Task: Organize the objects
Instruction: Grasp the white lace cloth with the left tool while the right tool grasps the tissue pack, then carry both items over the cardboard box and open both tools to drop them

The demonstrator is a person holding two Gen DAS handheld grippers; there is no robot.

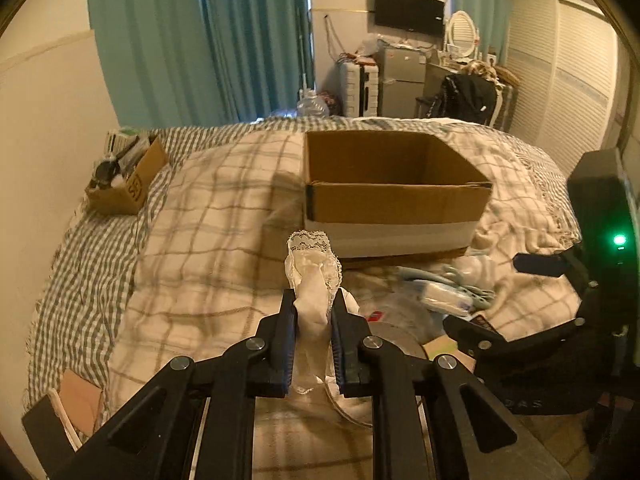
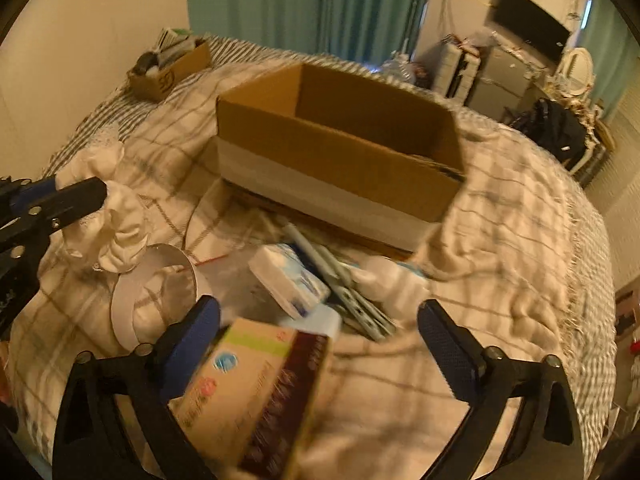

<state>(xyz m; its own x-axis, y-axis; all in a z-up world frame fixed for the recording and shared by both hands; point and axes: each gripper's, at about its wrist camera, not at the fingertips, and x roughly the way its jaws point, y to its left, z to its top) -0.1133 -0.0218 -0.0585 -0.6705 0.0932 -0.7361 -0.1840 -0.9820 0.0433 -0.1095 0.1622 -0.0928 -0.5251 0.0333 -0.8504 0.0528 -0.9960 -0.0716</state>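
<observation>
— What's the left hand-held gripper [image 1: 314, 312] got?

— A white lace-trimmed cloth [image 1: 314, 280], pinched tight between both fingers, held up just in front of the big cardboard box [image 1: 396, 196] on the bed [image 1: 192, 216]. The box is open-topped, and I can't see much inside it from here.

— And the right hand-held gripper [image 2: 320, 332]?

— Jaws spread wide, holding nothing, hovering over the clutter in front of the box: a printed carton [image 2: 256, 392] right beneath it, a white packet [image 2: 288, 280] nearer the box, some grey metal strips [image 2: 348, 292] beside that.

— So the cloth goes in the box?

— That's my guess (it's the nearest container; the small box [image 2: 168, 72] sits well behind it, by the wall, already full). I'd lift high enough for the dangling tail to clear the near wall, carry it over the middle, then release, or it'll snag on the rim.
</observation>
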